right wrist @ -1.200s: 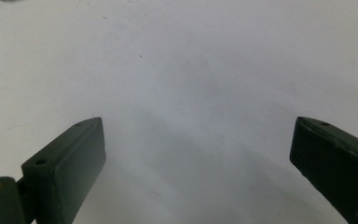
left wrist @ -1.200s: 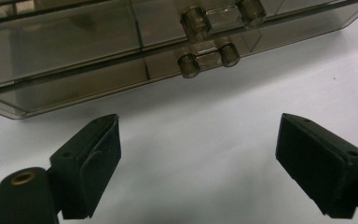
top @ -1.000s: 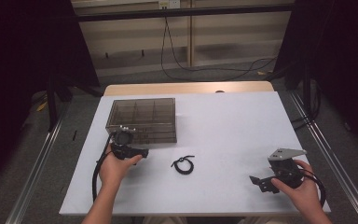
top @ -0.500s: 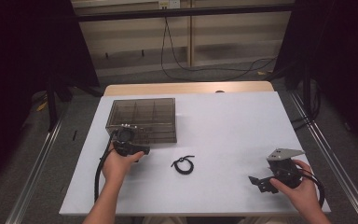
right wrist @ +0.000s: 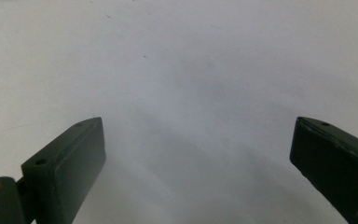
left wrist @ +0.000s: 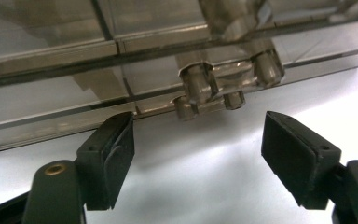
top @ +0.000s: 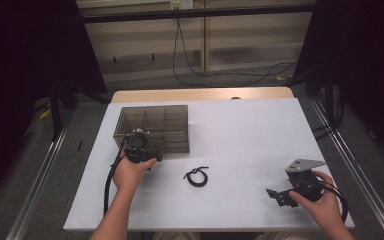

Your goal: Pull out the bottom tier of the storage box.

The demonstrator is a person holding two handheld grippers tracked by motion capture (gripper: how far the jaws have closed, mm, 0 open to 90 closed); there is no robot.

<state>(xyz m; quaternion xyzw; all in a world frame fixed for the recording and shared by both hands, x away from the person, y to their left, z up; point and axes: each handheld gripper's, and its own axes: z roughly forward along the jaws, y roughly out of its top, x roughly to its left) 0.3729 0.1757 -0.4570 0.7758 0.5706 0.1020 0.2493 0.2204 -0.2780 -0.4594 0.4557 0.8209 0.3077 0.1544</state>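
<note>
While the left gripper (top: 139, 146) sits at the near edge of the smoky clear plastic box (top: 152, 127), its jaws have just been closing a little, yet they stand apart with nothing between them. From the left gripper view, the box's latch (left wrist: 216, 86) sits just beyond the two pads, centred between them, untouched. Box rests on the white table (top: 250, 130), far-left part, lid down, divided into compartments. Small black cord loop (top: 196, 176) lies on the table between the two hands, near the front. Right gripper (top: 280, 196) rests at front right, well apart from the box; jaws released, wide, bare table between them.
</note>
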